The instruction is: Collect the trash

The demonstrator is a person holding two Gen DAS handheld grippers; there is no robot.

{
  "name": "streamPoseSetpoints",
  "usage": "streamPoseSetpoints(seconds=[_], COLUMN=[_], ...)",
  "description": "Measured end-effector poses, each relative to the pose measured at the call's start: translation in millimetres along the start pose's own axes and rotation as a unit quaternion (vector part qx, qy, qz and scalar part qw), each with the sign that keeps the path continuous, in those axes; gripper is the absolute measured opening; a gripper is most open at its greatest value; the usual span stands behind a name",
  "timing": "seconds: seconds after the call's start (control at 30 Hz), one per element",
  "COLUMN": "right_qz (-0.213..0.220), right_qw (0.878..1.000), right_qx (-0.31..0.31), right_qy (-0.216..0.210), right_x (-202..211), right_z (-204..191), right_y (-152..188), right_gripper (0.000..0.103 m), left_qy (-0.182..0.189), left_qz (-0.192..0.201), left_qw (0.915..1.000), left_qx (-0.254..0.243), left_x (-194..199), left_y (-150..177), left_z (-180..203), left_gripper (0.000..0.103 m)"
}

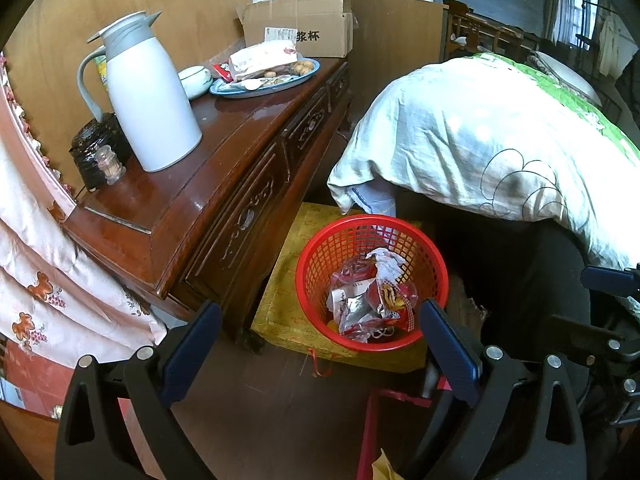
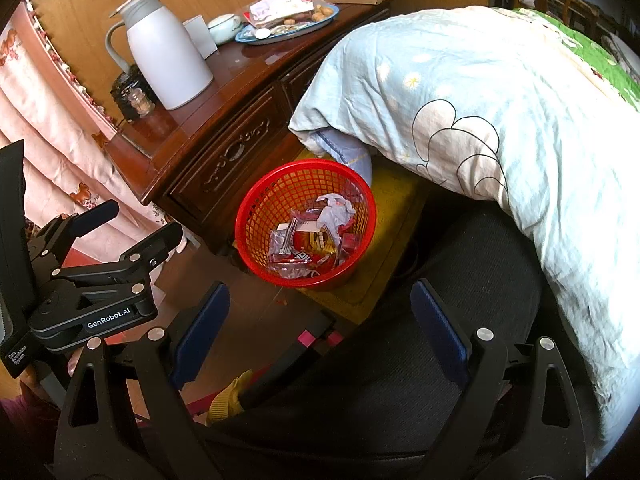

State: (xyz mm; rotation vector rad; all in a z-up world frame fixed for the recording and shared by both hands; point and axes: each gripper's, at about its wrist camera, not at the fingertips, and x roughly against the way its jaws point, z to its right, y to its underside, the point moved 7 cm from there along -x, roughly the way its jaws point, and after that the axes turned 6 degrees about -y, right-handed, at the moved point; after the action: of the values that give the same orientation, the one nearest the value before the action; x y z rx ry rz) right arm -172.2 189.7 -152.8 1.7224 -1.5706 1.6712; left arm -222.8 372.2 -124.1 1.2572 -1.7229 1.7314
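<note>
The round red plastic mesh basket (image 1: 374,280) sits on a yellow cushion (image 1: 280,304) by the carved dark wood cabinet (image 1: 224,200), wrappers (image 1: 372,300) already inside. Left gripper (image 1: 320,344) and right gripper (image 2: 320,332) both gape wide, holding nothing. I'd grab the rim, not the flimsy mesh, and lift level so nothing spills.

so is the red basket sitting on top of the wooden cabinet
No, the red basket sits low on a yellow cushion beside the wooden cabinet, not on top.
</note>
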Motion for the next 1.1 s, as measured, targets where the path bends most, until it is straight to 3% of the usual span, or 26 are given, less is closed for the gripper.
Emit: streamPoseSetpoints(seconds=[1.1], right_qz=[-0.001], right_qw=[1.000], right_qx=[-0.001], right_qy=[-0.001], right_x=[-0.2], right_z=[0.8], right_y=[0.8], right_gripper=[0.089], left_qy=[-0.001], left_qz=[-0.008], left_qw=[1.0000], left_qx=[-0.004], left_x=[-4.4], left_y=[2.2], left_z=[0.3], left_gripper=[0.097])
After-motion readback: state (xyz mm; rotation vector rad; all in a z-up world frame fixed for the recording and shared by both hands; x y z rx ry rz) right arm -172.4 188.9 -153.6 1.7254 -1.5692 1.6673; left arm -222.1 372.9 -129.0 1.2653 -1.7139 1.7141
